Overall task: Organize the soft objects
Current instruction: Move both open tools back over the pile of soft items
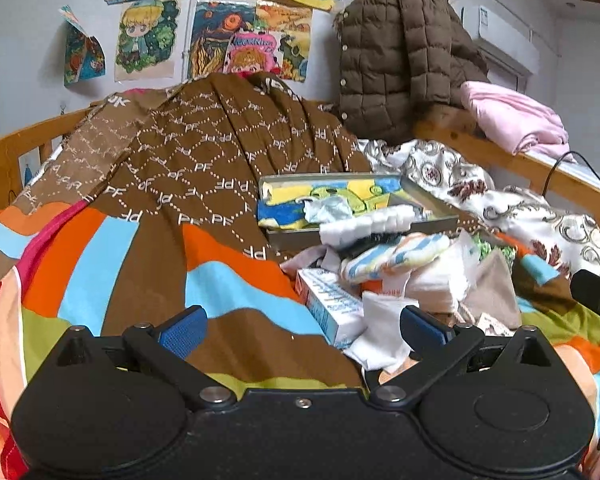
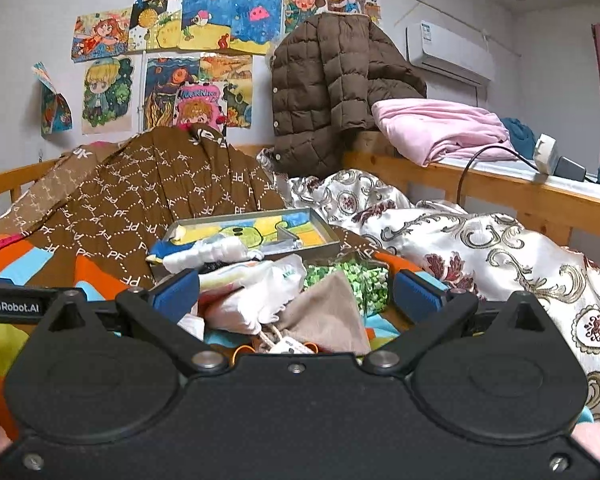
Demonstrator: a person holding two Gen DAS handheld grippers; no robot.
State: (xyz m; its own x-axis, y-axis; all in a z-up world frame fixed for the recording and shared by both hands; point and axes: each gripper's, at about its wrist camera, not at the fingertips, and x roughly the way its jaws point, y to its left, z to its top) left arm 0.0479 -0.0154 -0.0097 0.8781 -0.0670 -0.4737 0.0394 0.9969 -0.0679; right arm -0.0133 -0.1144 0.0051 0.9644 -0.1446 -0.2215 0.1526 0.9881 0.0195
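You've got both grippers, left & right, spread wide w/ nothing held, aimed low at the soft pile on the bed beside the tray, prob. lining up a first pick.

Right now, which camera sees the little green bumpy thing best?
The right wrist view. There the green bumpy thing lies unhidden between the open fingers of the right gripper, just past the beige pouch. In the left wrist view only a green sliver peeks out behind the white bag.
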